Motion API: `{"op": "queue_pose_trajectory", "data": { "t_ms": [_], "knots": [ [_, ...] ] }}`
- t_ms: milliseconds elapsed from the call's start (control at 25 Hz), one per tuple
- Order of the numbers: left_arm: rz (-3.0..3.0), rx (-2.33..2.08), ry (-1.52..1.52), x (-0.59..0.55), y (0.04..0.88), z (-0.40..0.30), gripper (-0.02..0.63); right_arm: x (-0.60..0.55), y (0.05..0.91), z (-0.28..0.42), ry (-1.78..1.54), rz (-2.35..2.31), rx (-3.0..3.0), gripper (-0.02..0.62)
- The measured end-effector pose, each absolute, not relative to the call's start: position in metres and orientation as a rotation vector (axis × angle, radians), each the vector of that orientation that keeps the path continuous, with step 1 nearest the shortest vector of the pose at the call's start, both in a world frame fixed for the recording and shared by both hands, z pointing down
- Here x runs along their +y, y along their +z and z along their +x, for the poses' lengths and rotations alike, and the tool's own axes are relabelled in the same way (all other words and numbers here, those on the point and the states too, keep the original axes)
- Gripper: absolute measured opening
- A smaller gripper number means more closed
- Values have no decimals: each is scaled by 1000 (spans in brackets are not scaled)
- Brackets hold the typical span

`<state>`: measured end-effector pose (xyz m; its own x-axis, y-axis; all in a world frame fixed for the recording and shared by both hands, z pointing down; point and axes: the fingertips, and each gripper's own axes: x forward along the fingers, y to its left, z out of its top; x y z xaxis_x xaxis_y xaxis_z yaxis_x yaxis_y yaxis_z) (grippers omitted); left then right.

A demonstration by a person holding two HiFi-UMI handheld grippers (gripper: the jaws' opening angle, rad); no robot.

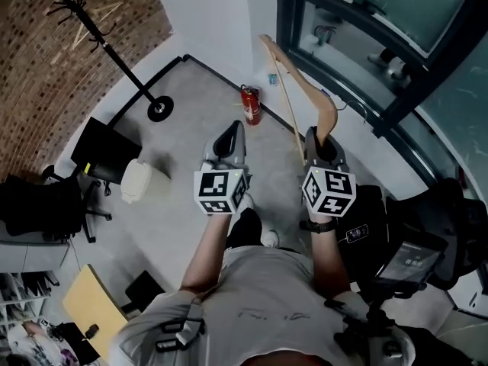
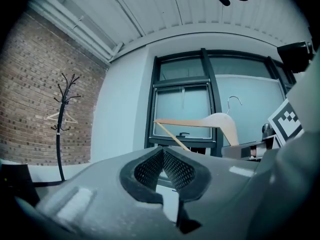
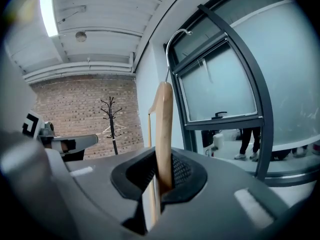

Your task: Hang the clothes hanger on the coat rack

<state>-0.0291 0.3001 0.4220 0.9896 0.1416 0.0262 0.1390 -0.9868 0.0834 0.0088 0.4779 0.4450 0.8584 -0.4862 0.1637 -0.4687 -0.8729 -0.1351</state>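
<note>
Tan hanger [image 3: 165, 134], black coat rack [image 2: 60, 134], probably red extinguisher [image 1: 252, 107].

No word, number or brand can be read. The cube [image 1: 222, 191] on the left gripper [image 1: 233, 130] and the cube [image 1: 329, 190] on the right gripper [image 1: 316, 137] bear only black-and-white square patterns. The fire extinguisher [image 1: 252, 105], at twelve o'clock from the left gripper, has print too small to read.

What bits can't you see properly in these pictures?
- Coat rack: head view, top cut off by the picture edge.
- Hanger: right gripper view, lower end hidden by the fingers.
- Second hanger on the rack: left gripper view, too small to see how it hooks.
</note>
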Motion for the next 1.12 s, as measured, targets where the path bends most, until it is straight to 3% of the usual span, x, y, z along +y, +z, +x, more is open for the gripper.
{"op": "queue_pose_trajectory", "data": {
  "t_ms": [560,1120],
  "knots": [
    [3044,73,-67,163,393,121,0,315,430,152,-296,-2959,1028,35],
    [2981,-361,-92,-35,402,135,0,89,445,194,-314,-2828,1551,35]
  ]
}}
